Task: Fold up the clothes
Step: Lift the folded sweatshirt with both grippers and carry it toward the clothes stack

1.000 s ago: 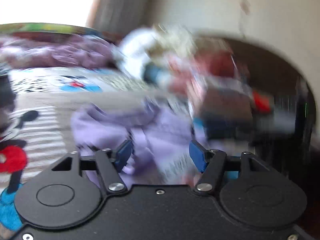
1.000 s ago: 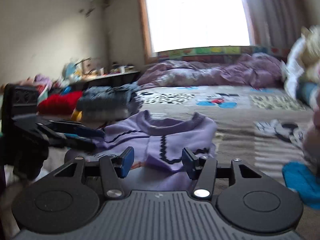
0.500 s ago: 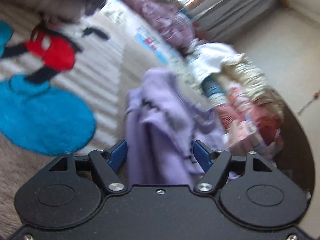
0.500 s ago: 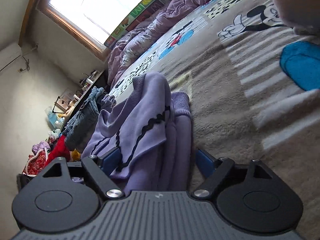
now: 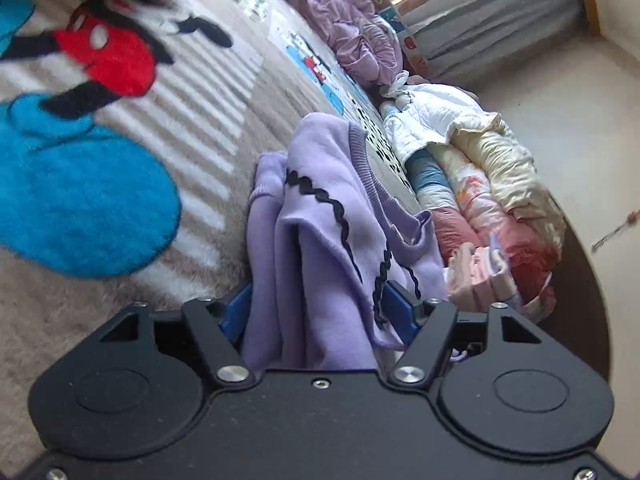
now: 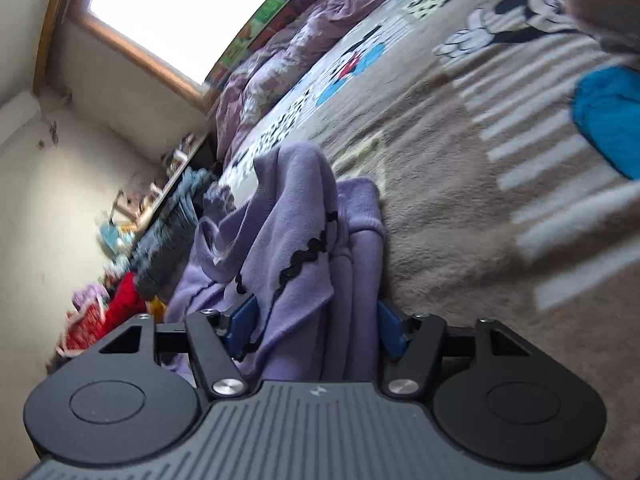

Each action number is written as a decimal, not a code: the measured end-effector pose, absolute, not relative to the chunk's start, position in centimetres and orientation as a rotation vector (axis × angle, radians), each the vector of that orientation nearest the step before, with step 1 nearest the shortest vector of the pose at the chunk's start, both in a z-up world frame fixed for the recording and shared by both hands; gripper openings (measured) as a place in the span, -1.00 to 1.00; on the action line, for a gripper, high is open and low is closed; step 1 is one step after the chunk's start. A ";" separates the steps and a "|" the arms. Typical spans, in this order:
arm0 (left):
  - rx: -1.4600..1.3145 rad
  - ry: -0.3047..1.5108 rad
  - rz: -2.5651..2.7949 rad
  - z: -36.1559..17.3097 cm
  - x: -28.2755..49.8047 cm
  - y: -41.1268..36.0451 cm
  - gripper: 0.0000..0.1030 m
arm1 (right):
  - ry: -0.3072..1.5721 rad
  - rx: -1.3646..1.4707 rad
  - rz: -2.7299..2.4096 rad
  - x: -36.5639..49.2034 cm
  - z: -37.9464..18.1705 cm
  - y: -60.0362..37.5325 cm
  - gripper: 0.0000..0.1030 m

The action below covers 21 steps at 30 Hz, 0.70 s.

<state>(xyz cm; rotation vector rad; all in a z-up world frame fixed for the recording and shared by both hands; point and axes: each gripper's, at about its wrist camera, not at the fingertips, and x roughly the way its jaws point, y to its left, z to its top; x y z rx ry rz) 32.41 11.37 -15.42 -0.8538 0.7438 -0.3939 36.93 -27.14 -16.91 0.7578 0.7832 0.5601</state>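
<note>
A lilac sweater [image 5: 320, 232] with black zigzag trim lies folded in layers on the Mickey Mouse blanket [image 5: 120, 160]. In the left wrist view my left gripper [image 5: 320, 312] has its blue pads either side of the thick sweater stack, jaws wide and pressing the fabric. In the right wrist view my right gripper [image 6: 312, 324] straddles the same sweater [image 6: 296, 220] from the other side, jaws wide with the folded layers between the blue pads. Both views are rolled sideways.
A pile of folded clothes and bedding [image 5: 480, 200] sits beside the sweater. A purple duvet [image 6: 304, 28] lies under the window. Grey and red garments [image 6: 152, 256] lie at the bed's edge by a cluttered shelf [image 6: 160, 184].
Both grippers have tilted sideways and moved in over the sweater. The sweater now fills the gap between each pair of pads, and it stands bunched on edge rather than flat.
</note>
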 end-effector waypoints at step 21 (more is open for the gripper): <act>-1.003 0.727 -0.478 -15.9 32.5 11.2 -0.19 | 0.734 0.849 0.650 35.2 -17.4 -26.3 -0.12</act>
